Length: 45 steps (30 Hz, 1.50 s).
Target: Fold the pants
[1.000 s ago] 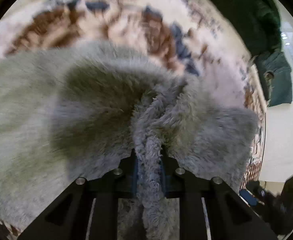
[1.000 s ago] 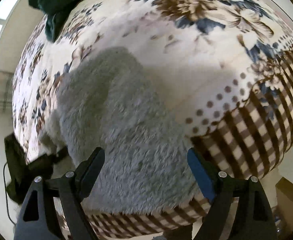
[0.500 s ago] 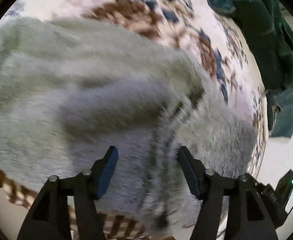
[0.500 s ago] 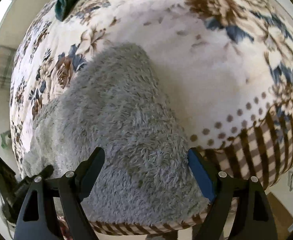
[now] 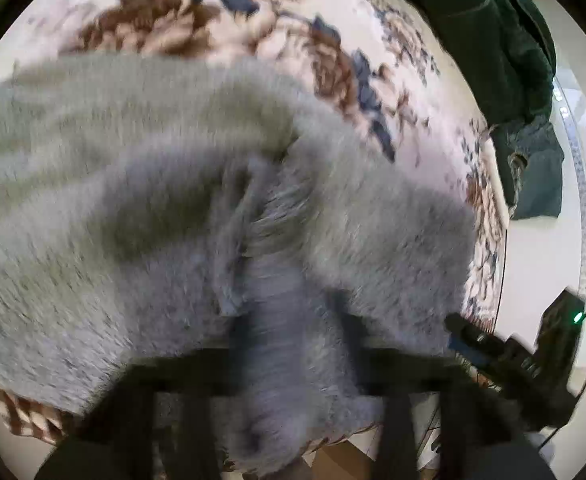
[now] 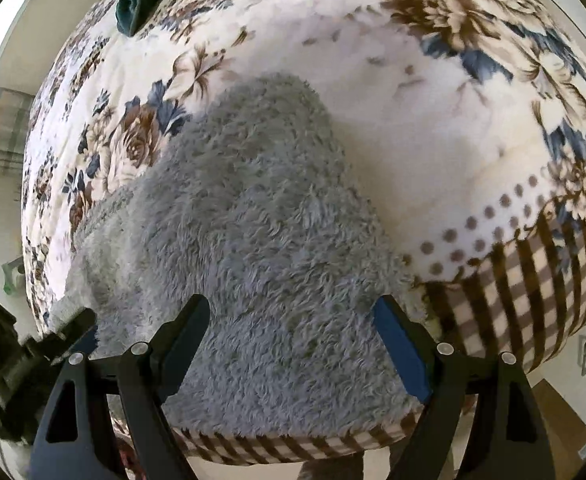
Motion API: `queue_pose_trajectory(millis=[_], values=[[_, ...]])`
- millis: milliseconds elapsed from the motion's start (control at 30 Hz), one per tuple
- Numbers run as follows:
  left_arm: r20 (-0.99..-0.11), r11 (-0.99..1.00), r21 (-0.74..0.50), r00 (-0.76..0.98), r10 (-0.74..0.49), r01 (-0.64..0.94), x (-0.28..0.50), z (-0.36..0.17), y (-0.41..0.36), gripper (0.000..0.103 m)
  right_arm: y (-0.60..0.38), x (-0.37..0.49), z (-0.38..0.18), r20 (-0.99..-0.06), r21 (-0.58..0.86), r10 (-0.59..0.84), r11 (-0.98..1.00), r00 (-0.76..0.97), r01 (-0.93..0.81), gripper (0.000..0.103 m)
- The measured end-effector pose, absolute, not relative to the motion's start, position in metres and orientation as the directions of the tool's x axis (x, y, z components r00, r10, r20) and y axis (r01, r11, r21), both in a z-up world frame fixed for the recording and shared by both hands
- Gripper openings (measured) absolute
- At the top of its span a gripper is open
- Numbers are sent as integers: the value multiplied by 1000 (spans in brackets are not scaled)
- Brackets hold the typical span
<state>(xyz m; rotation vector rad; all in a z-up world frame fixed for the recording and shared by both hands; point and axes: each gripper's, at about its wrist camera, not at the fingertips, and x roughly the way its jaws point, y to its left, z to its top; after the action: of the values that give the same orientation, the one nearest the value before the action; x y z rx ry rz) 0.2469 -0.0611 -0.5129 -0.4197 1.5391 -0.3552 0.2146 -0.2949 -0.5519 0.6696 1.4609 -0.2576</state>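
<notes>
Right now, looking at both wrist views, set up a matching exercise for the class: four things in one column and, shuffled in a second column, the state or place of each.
Things:
1. left gripper
2. right gripper
3. grey fleece pants
4. dark green clothes

States or places:
A. lying on the floral blanket
B. fingers wide apart, holding nothing
C. heaped at the far side of the bed
D. closed on a bunch of grey fleece

Pairs: 1-D, 2-B, 3-A, 4-C

Super fuzzy grey fleece pants (image 6: pixel 261 248), long shaggy pile. Plush floral blanket (image 6: pixel 413 100) underneath, softer and shorter nap. Matt black plastic on the right gripper (image 6: pixel 293 344), blue pads (image 6: pixel 399 354).
</notes>
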Motion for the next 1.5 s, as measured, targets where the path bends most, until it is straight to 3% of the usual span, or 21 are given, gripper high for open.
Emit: queue_pose_trajectory(millis=[200, 267, 433, 500, 533, 567, 600, 700, 867, 1000, 1200, 1333, 1400, 1433, 1467, 1500], values=[[-872, 875, -484, 102, -479, -32, 222, -497, -40, 6, -293, 212, -554, -969, 245, 220, 812, 110, 530, 86], [-879, 875, -477, 64, -473, -84, 224, -516, -32, 7, -294, 212, -555, -970, 243, 218, 814, 109, 528, 86], [-869, 849, -493, 60, -492, -191, 236, -534, -13, 17, -285, 218, -554, -976, 215, 193, 838, 95, 502, 86], [-872, 852, -488, 137, -469, -188, 236, -518, -8, 42, -280, 219, -548, -980, 198, 167, 855, 107, 479, 86], [-866, 848, -498, 165, -473, -182, 234, -513, -5, 73, -276, 220, -545, -982, 186, 150, 865, 114, 465, 86], [-859, 844, -507, 187, -477, -174, 232, -509, -2, 98, -273, 220, -542, -983, 181, 142, 872, 119, 456, 86], [-859, 848, -503, 206, -468, -170, 227, -505, 3, 99, -269, 219, -541, -982, 184, 144, 874, 123, 449, 86], [-857, 834, -502, 261, -445, -228, 206, -498, 32, 99, -259, 216, -540, -978, 207, 173, 879, 116, 429, 86], [-841, 662, -538, 384, -381, -522, 154, -486, 117, 99, -235, 210, -537, -952, 305, 274, 873, 134, 382, 86], [-865, 537, -499, 425, -266, -680, 136, -498, 177, 99, -203, 217, -537, -962, 272, 250, 911, 111, 311, 86], [-886, 471, -460, 420, -194, -753, 168, -537, 224, 99, -171, 236, -568, -981, 187, 192, 922, 20, 339, 86], [-890, 455, -455, 405, -209, -765, 191, -559, 233, 99, -157, 246, -584, -992, 124, 128, 929, 12, 350, 87], [-883, 428, -469, 418, -213, -772, 189, -567, 240, 92, -157, 250, -589, -994, 102, 107, 925, 6, 365, 87], [-873, 419, -488, 441, -210, -766, 187, -566, 242, 77, -156, 251, -591, -994, 101, 105, 922, 9, 373, 87], [-862, 417, -505, 467, -198, -756, 184, -563, 244, 41, -155, 253, -592, -995, 98, 103, 922, 8, 375, 88], [-847, 425, -527, 495, -194, -735, 181, -556, 244, 30, -154, 254, -593, -995, 96, 101, 922, 6, 376, 88]])
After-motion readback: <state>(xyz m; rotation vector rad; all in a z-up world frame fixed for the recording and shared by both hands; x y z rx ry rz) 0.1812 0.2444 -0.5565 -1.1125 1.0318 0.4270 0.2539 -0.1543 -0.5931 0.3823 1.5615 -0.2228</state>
